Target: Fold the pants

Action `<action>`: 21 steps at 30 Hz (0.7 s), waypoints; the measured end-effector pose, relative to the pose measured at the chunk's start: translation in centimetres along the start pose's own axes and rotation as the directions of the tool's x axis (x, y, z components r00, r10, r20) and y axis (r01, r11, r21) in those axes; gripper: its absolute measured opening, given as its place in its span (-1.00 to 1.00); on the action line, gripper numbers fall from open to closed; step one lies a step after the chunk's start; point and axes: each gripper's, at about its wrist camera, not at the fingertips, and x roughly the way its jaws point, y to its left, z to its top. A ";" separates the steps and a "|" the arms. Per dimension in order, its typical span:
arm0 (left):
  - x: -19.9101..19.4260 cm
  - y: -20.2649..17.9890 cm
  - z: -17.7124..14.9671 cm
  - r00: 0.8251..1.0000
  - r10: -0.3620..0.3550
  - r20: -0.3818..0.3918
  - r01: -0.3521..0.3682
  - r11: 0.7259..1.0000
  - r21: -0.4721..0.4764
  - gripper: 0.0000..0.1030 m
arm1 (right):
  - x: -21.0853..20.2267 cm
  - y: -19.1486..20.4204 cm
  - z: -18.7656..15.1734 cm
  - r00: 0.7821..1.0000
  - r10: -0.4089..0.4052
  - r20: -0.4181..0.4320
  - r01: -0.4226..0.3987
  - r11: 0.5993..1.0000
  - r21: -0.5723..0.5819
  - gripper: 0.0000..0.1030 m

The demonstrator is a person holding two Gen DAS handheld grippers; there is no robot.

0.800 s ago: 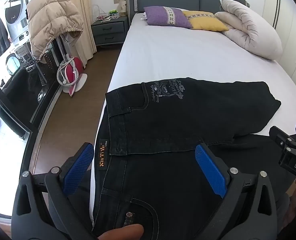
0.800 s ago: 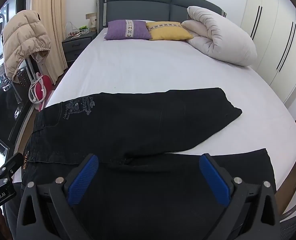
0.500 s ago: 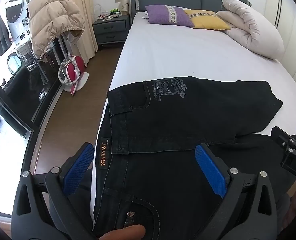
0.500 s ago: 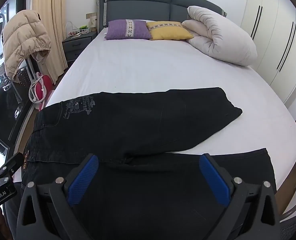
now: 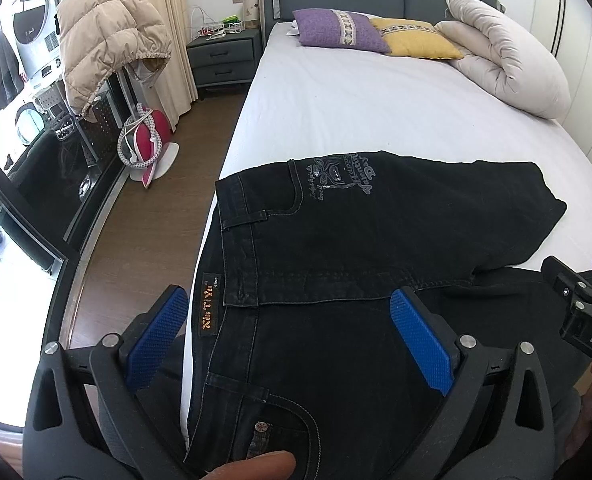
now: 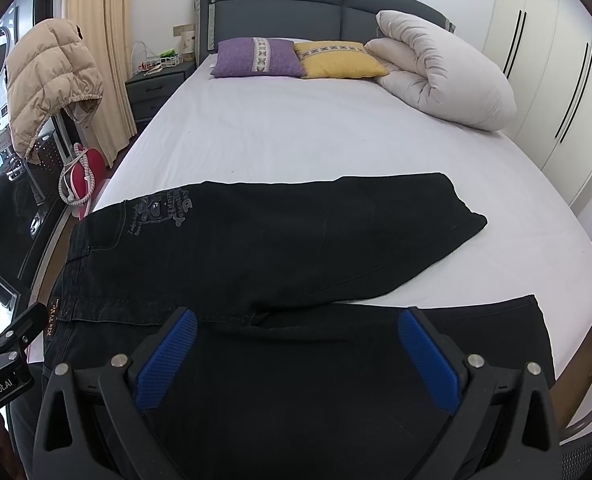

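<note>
Lying spread flat, black pants (image 6: 280, 236)

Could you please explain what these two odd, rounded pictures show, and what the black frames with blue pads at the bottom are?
Those frames are hand-held tools, not robot arms: a person carries one two-finger gripper in each hand, and a wide-angle camera on each looks forward along its fingers. One picture is from the left gripper, the other from the right gripper. Both stand wide open and hold nothing. Below them a pair of black denim pants lies spread on the white bed sheet, waistband at the left, the two legs running right. Further back lie a purple cushion, a yellow cushion and a rolled cream duvet. A beige puffer jacket hangs beside the bed.
</note>
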 end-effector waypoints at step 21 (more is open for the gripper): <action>0.0 0.0 0.1 1.000 -0.002 -0.003 0.002 1.000 0.000 1.00 | 0.0 -0.1 0.1 1.000 0.002 -0.002 -0.002 1.000 0.000 1.00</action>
